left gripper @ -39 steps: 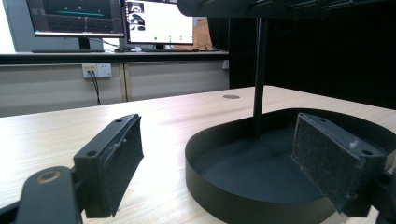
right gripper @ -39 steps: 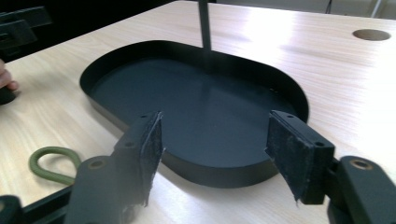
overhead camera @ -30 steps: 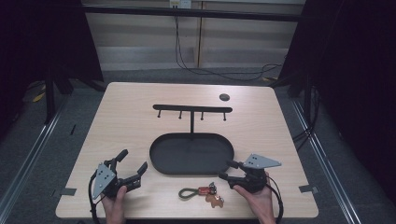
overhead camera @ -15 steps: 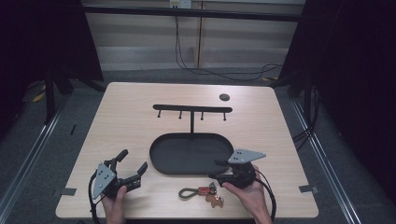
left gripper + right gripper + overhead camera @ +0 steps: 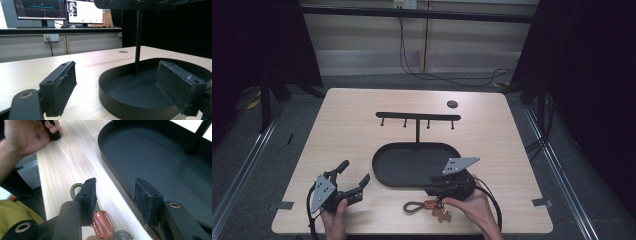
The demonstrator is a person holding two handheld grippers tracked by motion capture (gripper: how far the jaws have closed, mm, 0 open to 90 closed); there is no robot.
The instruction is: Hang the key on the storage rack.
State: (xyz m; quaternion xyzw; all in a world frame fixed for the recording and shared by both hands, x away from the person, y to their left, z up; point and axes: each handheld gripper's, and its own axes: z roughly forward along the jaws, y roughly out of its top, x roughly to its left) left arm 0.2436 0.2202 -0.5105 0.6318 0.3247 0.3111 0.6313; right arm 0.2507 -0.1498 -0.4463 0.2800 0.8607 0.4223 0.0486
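A keychain point(image 5: 427, 206) with a green cord loop, a red-brown leather tab and a brown charm lies on the table in front of the black oval tray point(image 5: 412, 165). My right gripper point(image 5: 433, 187) hovers just above it at the tray's front edge. In the right gripper view its jaws point(image 5: 116, 185) stand partly open and have just been closing. Bare table lies between the pads. The leather tab point(image 5: 103, 223) and green loop point(image 5: 75, 188) lie under the left jaw. My left gripper point(image 5: 354, 172) rests open at the lower left, its jaws point(image 5: 116, 72) wide apart with nothing between them.
A black rack point(image 5: 418, 116) with several hooks rises on a post point(image 5: 138, 40) from the back of the tray point(image 5: 117, 92). A small dark disc point(image 5: 452, 104) lies at the far right of the table. The other hand point(image 5: 30, 135) shows across the table in the right gripper view.
My right gripper has moved left along the tray's front edge and lifted a little over the keychain, with its jaws narrower. The left gripper has stayed put.
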